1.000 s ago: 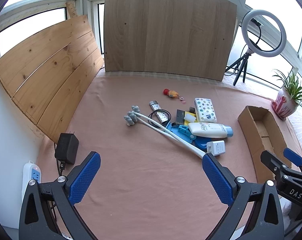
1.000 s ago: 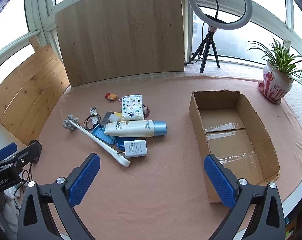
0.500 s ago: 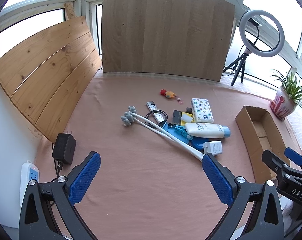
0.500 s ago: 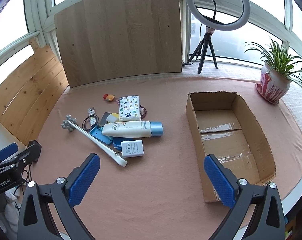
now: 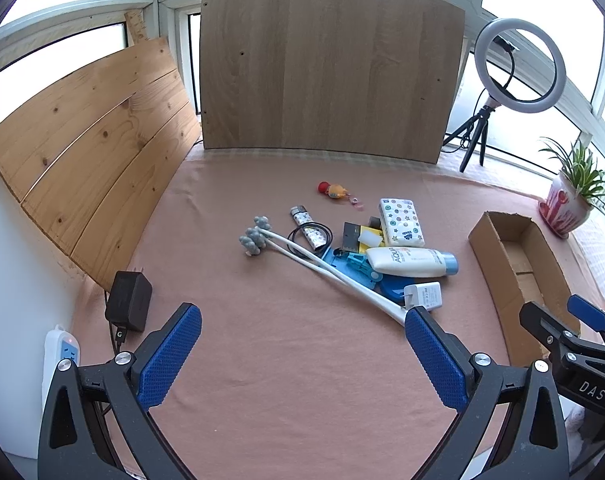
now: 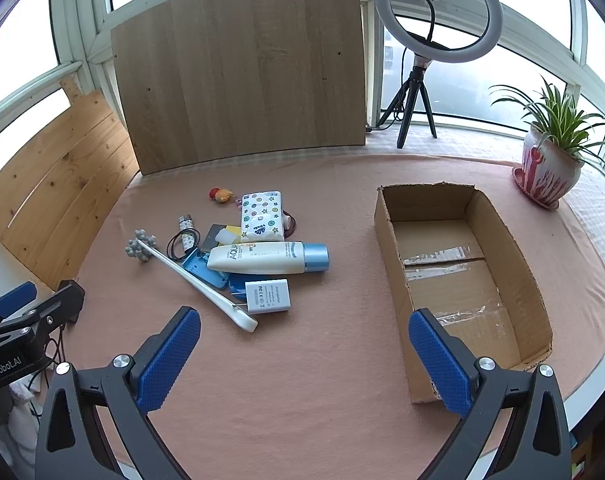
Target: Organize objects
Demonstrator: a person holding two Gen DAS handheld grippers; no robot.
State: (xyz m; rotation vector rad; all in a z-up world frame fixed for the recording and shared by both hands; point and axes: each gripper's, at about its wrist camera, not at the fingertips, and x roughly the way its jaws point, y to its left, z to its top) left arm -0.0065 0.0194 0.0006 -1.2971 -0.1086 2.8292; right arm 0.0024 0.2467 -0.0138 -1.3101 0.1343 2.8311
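While both tongs (image 5: 302,344) (image 6: 304,346) gape empty, clutter (image 6: 258,256) lies well ahead.

Ring light (image 6: 438,10), potted plant (image 6: 548,168), perhaps a power strip (image 5: 60,356).

Pink-clothed table (image 6: 322,360), clutter (image 6: 238,248), cardboard box (image 6: 386,232)

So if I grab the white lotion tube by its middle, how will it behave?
The lotion tube looks soft-sided, so it may squash under the pads. Its smooth, rounded body could slip or roll. It rests across the blue case, so lifting may shift that.
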